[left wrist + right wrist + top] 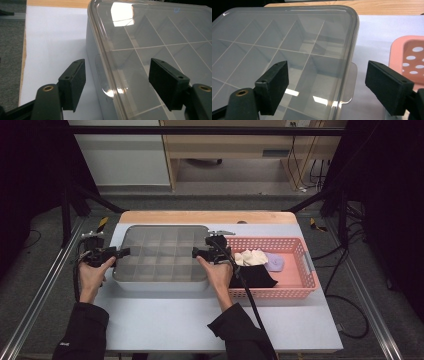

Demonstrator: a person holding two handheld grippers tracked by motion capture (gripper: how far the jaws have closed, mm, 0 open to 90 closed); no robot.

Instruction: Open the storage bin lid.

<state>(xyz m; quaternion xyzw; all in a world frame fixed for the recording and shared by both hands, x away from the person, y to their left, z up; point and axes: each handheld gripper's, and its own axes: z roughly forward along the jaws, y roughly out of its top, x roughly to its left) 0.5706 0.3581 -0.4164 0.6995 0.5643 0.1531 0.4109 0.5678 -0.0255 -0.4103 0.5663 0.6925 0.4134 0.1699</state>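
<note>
Clear-lidded grey box (pixel 161 256), gridded compartments

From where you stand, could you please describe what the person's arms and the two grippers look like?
Both forearms wear black long sleeves, with the hands bare. The left gripper and right gripper are black, each with two flat rectangular jaw pads with small screw holes and brass-coloured pivot bushings. A black cable trails from the right gripper.

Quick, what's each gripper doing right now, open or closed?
Left gripper: open, jaws astride the lidded box's left edge.
Right gripper: open, astride its right edge.
</note>
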